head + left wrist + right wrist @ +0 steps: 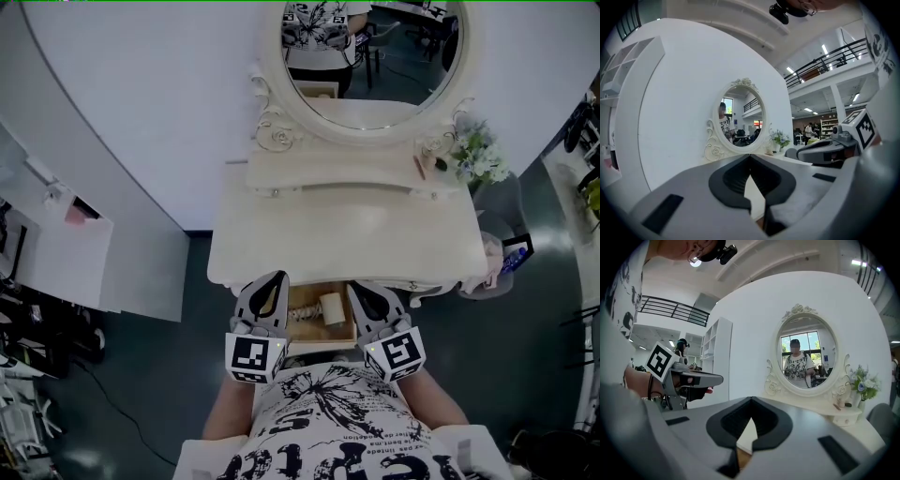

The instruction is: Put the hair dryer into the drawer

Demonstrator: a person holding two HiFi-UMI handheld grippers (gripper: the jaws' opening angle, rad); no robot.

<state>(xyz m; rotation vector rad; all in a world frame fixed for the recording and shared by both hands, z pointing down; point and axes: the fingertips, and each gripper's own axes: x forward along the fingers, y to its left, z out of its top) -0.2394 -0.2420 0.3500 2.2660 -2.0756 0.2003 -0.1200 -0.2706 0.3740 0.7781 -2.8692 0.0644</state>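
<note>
A cream hair dryer (325,307) lies inside the open wooden drawer (342,336) under the front edge of the white vanity table (281,234). My left gripper (273,279) hovers over the drawer's left side, shut, with nothing between its jaws. My right gripper (358,289) sits over the drawer's right side, also shut and empty. In the left gripper view the shut jaws (750,157) point level at the mirror, with the right gripper (829,150) beside them. In the right gripper view the jaws (751,401) meet at the tip, and the left gripper (689,379) shows at the left.
An oval mirror (375,56) in a carved white frame stands at the back of the table. A flower vase (480,155) stands at the right end. A white shelf unit (56,244) stands to the left, and a grey bin (502,211) to the right.
</note>
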